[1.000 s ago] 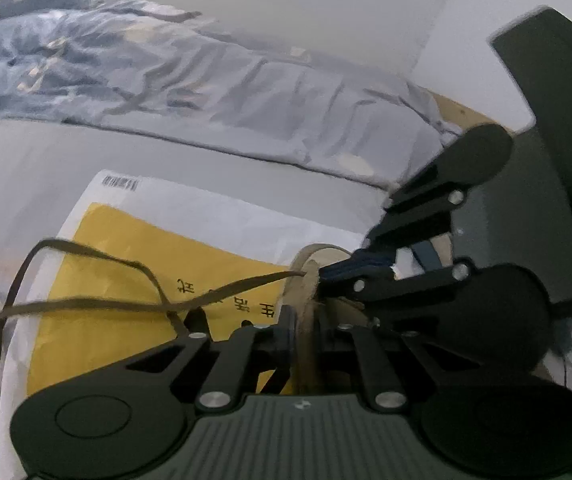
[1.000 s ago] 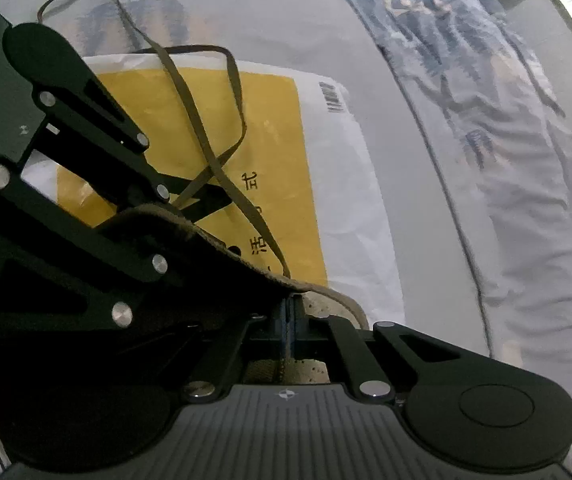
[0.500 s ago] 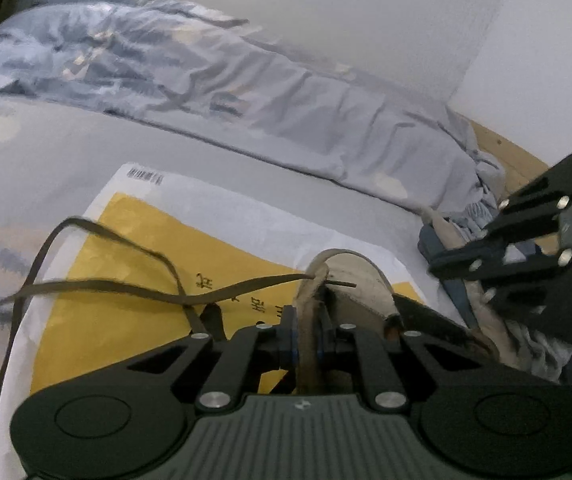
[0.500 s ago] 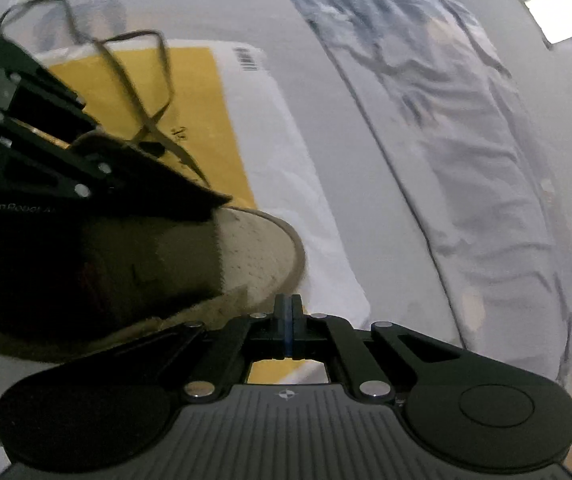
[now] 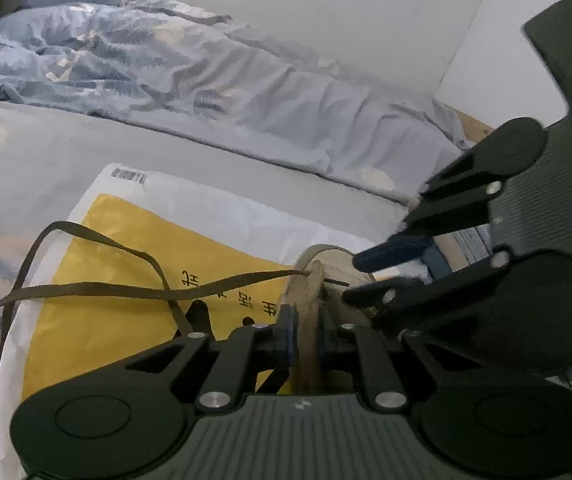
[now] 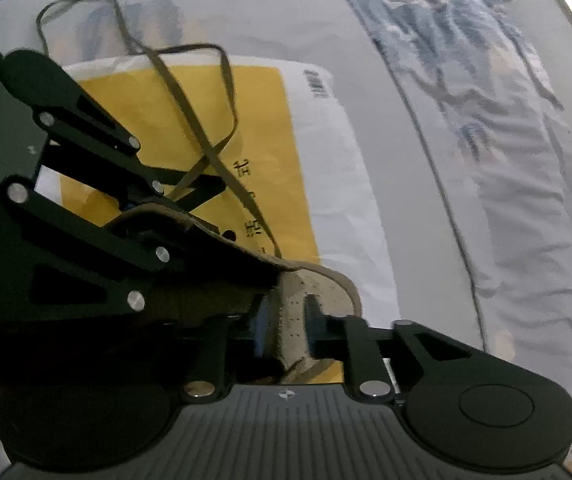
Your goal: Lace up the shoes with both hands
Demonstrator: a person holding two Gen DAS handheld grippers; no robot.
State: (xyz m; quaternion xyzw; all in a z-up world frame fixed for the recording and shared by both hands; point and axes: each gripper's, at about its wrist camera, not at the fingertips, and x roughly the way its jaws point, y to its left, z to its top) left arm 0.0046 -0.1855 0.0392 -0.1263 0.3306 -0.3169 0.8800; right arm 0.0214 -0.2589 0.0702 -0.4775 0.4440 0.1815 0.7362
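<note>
Closest in, the left gripper (image 5: 305, 330) has its jaws clamped on the upright edge of the tan shoe (image 6: 317, 292), while the right gripper (image 6: 286, 326) has just been opening its jaws, which now straddle the shoe's perforated flap without clearly pressing it. Beyond, the brown lace (image 5: 98, 290) trails loose across the yellow-and-white mailer bag (image 5: 126, 320) on the bed (image 5: 26, 160), before a rumpled blue duvet (image 5: 166, 80).
</note>
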